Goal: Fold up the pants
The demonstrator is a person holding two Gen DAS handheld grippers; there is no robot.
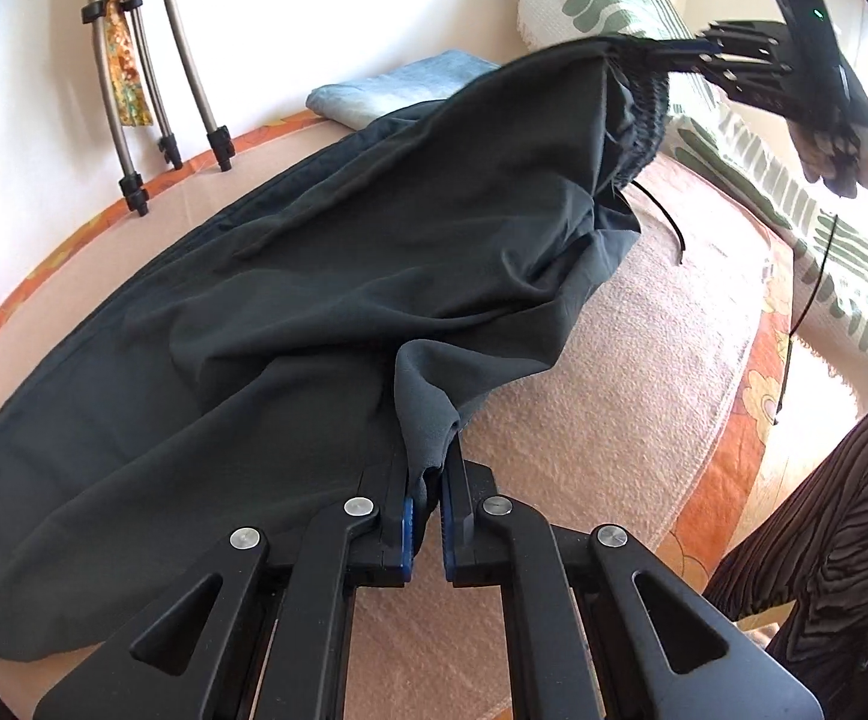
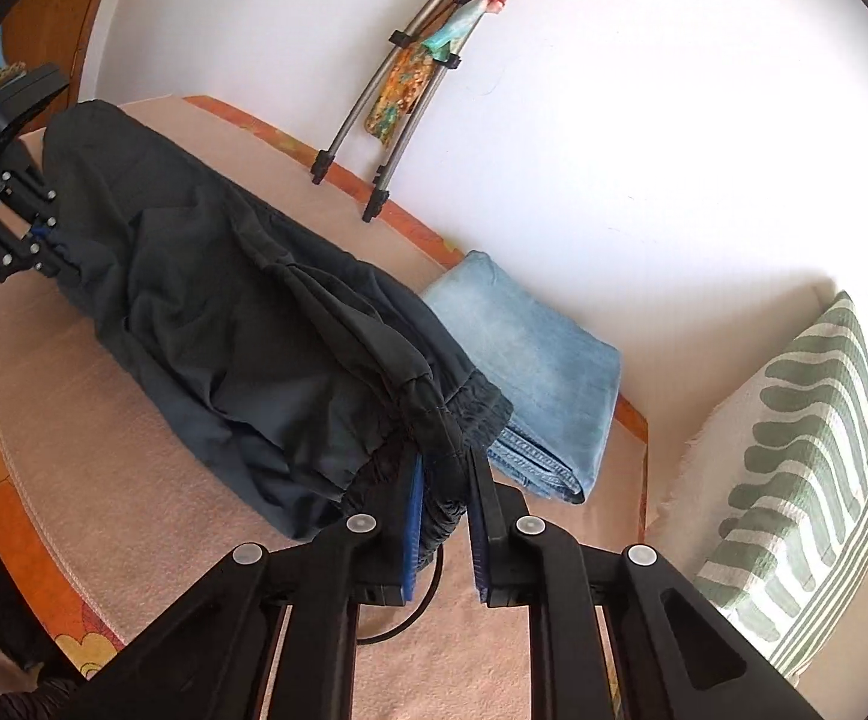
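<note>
Dark grey pants lie lengthwise on a pink blanket, with both ends raised. My left gripper is shut on a pinch of fabric at the near end, the cloth bunched between its blue pads. In the right wrist view my right gripper is shut on the gathered elastic waistband of the pants. The left wrist view shows the right gripper holding that waistband up off the blanket at the upper right. The left gripper appears at the far left of the right wrist view, clamped on the other end.
Folded light-blue jeans lie by the wall behind the pants. A green-striped pillow leans at the right. Metal rack legs stand on the bed's far edge. A thin black cord hangs from the waistband. A person's patterned leg is beside the bed.
</note>
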